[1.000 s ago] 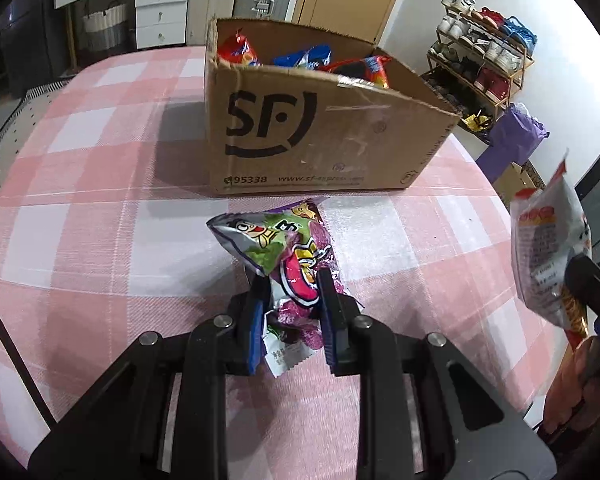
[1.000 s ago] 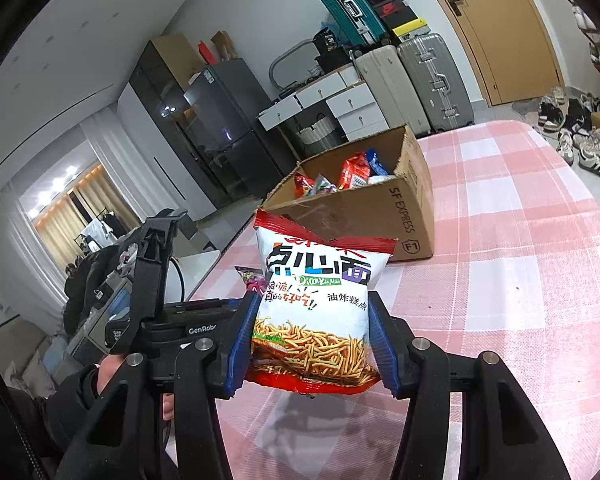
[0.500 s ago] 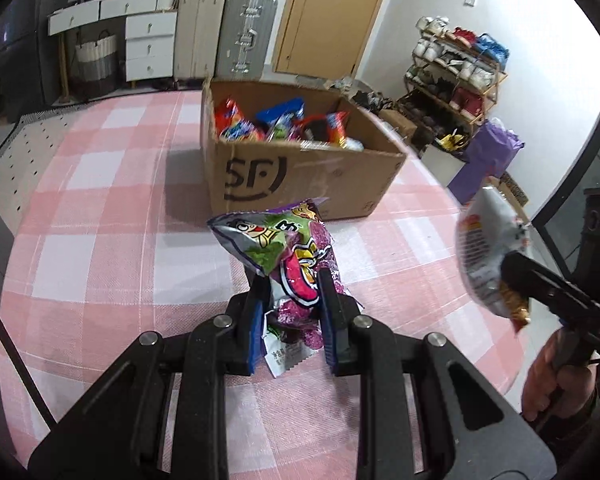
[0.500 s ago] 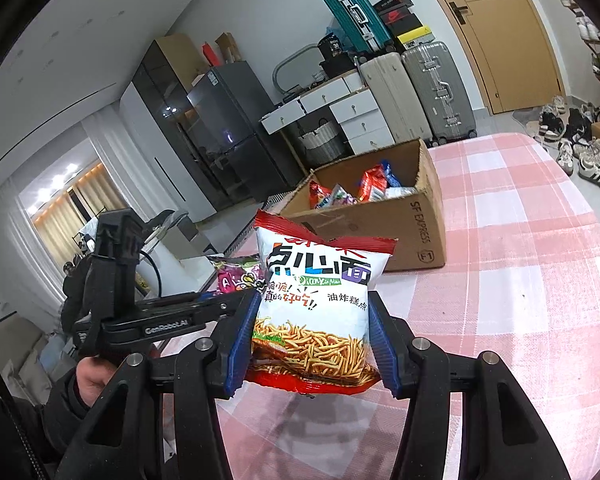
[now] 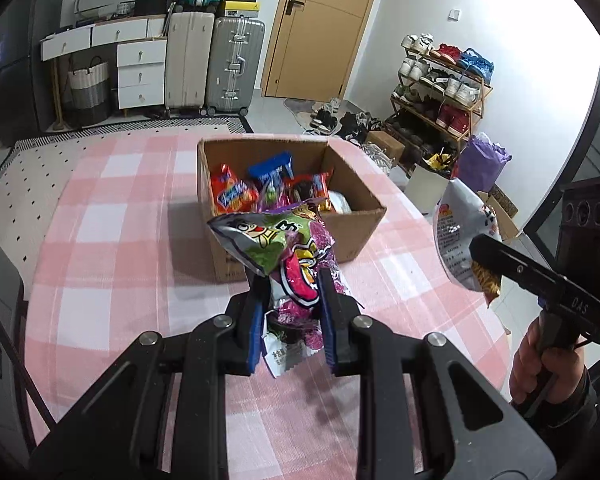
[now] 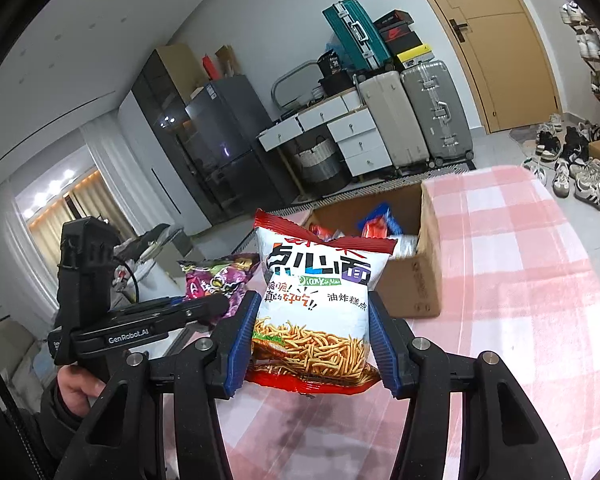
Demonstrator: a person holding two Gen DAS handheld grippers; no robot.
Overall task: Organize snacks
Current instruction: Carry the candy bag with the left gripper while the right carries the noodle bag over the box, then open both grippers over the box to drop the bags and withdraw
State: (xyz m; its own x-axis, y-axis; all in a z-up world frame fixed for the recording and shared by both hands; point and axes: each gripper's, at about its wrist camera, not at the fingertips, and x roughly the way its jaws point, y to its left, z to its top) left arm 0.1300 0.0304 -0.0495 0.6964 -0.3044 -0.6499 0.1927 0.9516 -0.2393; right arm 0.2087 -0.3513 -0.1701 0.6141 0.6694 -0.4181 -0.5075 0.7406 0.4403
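My left gripper (image 5: 293, 280) is shut on a purple and green snack bag (image 5: 284, 248), held in the air in front of the open cardboard box (image 5: 354, 236). The box holds several bright snack packets (image 5: 260, 192). My right gripper (image 6: 312, 308) is shut on a white and red noodle snack bag (image 6: 316, 300), raised above the pink checked table (image 6: 520, 300). In the left wrist view that bag (image 5: 460, 236) hangs at the right. In the right wrist view the box (image 6: 412, 280) sits behind the bag, and the left gripper's purple bag (image 6: 216, 276) shows at the left.
The table (image 5: 100, 240) ends close behind the box. Beyond it stand suitcases (image 5: 236, 64), white drawers (image 5: 140, 68), a door and a shoe rack (image 5: 440, 84). A hand (image 5: 540, 356) grips the right tool's handle at the lower right.
My left gripper rose with the purple bag, so the box looks smaller and its inside shows. The right gripper lifted a little with the noodle bag.
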